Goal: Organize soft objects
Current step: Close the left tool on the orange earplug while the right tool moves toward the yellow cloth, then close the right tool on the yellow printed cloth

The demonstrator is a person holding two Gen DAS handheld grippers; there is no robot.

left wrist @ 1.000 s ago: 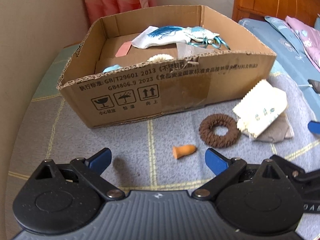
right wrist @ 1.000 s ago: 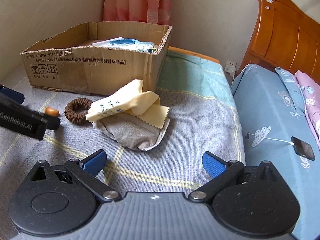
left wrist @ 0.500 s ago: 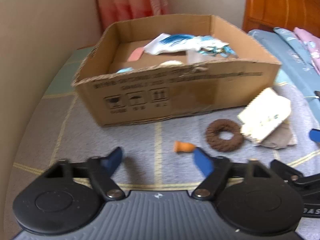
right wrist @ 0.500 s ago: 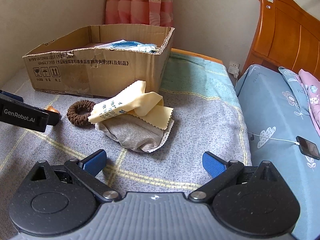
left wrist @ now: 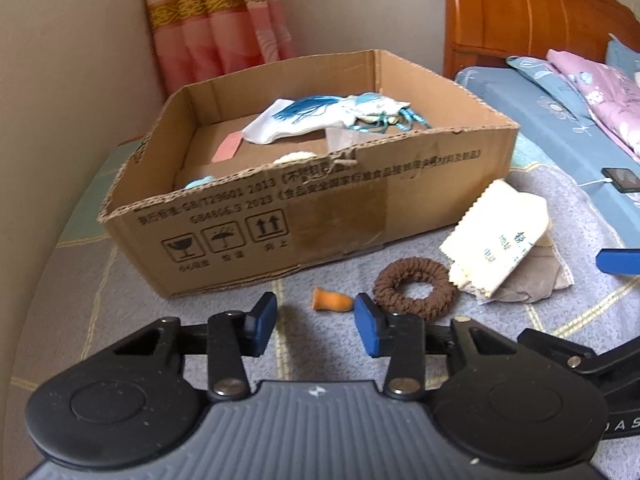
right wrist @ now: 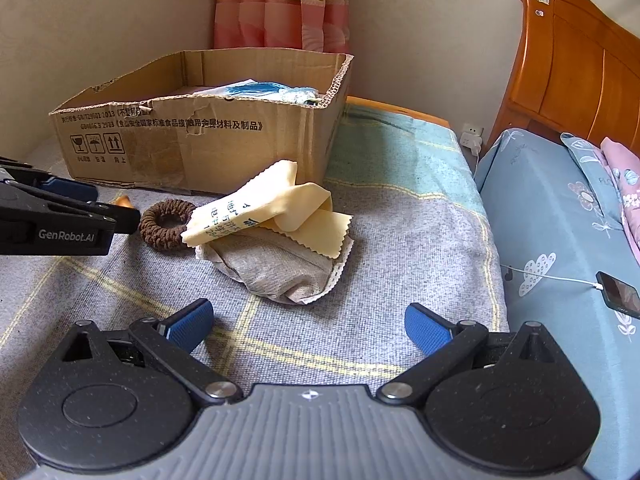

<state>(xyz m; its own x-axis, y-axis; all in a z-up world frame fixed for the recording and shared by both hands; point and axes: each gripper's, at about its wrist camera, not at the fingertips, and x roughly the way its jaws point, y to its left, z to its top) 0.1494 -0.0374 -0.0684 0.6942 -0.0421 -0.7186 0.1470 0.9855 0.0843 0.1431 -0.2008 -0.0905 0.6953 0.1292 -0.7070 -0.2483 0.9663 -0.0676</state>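
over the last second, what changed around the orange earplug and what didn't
The left hand-held gripper closed in toward the orange earplug and its jaws narrowed, though nothing is gripped yet. The brown scrunchie, yellow cloth, cardboard box and open right hand-held gripper stayed put.

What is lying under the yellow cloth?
A grey cloth lies under the yellow cloth, its lower part showing. Anything beneath the covered part is hidden.

Grey checked blanket [right wrist: 400, 248] covers the surface, w/ a green part at upper centre. On it: cardboard box [right wrist: 208, 140] upper left, brown scrunchie [right wrist: 164, 224] just beside yellow cloth [right wrist: 276, 208], which lies over a grey cloth [right wrist: 280, 272]; orange cone-shaped item [left wrist: 330, 300] near the scrunchie.
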